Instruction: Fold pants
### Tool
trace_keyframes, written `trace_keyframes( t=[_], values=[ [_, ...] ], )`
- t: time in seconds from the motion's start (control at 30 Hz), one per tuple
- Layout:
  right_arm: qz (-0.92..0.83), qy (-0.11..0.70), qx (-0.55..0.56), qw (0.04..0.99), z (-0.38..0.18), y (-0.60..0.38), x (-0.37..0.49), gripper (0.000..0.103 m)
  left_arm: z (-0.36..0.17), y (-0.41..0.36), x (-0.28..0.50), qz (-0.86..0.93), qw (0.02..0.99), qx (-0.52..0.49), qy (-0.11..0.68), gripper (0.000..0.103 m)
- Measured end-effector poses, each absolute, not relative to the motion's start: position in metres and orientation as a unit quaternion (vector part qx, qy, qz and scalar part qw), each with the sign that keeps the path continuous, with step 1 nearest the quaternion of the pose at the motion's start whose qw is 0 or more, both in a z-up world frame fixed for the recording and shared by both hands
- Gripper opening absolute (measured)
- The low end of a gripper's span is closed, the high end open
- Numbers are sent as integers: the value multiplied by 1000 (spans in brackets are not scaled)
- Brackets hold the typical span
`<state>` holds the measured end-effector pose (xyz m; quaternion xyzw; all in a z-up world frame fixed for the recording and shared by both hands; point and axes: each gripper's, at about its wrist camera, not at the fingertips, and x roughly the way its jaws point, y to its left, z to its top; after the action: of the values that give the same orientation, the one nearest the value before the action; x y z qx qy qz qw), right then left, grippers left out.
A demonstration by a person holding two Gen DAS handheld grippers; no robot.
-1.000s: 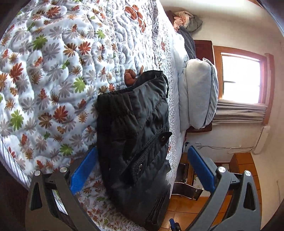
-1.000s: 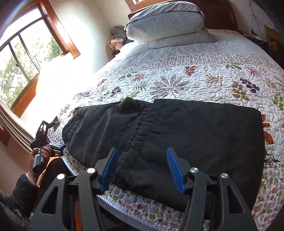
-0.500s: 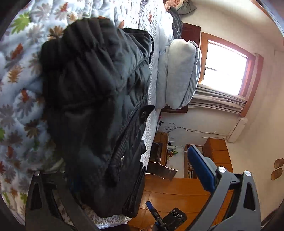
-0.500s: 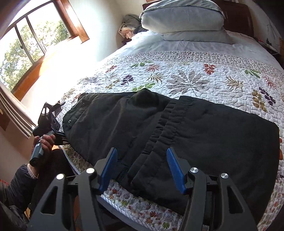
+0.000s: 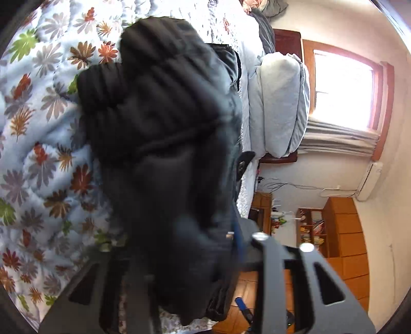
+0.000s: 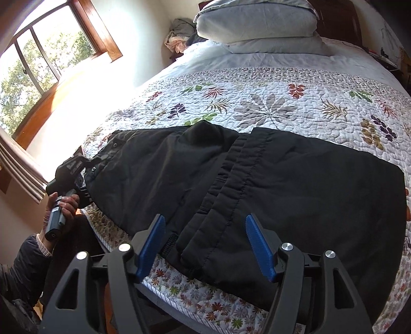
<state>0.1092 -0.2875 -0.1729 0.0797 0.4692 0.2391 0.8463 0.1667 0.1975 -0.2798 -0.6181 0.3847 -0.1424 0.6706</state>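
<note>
Black pants (image 6: 257, 179) lie spread across the near edge of the floral quilt (image 6: 269, 102) on the bed, with their elastic waistband (image 6: 231, 185) running roughly down the middle of the dark fabric and one folded layer overlapping the other there. Toward the window (image 6: 38, 64) side of the quilt, the end of the pants with snap buttons reaches the mattress edge.

At that end, the left gripper (image 6: 84, 179) is held in the person's hand (image 6: 63, 205) and meets the fabric. In the left wrist view the pants (image 5: 167, 154) bulk up close to the lens, blurred, and fill the space between the fingers; one blue pad (image 5: 237, 246) shows pressed against the cloth, so the left gripper (image 5: 185, 257) is clamped on the pants.

Over the near edge of the quilt, the right gripper (image 6: 205, 244) hovers with its blue pads (image 6: 259, 249) well apart, the waistband end of the pants lying between and just beyond them; no cloth is pinched.

Two stacked pillows (image 6: 257, 23) sit at the head of the bed, far from the pants, with a heap of clothes (image 6: 179, 36) beside them in the corner.
</note>
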Motion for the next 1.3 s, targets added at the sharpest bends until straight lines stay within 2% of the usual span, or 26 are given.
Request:
trace_keyframes(
  t=[0.2, 0.6, 0.8, 1.1, 1.3],
  values=[
    [232, 470, 84, 847, -177, -294, 108, 68, -265, 180, 170, -144, 700, -593, 371, 14],
    [216, 459, 104, 856, -177, -320, 112, 68, -171, 93, 181, -220, 833, -410, 299, 16],
    [198, 442, 130, 865, -171, -348, 114, 68, -133, 21, 192, -282, 855, -315, 300, 21],
    [167, 414, 191, 874, -166, -403, 112, 68, -120, -85, 202, -321, 866, -195, 330, 28],
    [160, 402, 244, 868, -173, -433, 110, 69, -135, -165, 205, -346, 858, -119, 361, 44]
  ],
)
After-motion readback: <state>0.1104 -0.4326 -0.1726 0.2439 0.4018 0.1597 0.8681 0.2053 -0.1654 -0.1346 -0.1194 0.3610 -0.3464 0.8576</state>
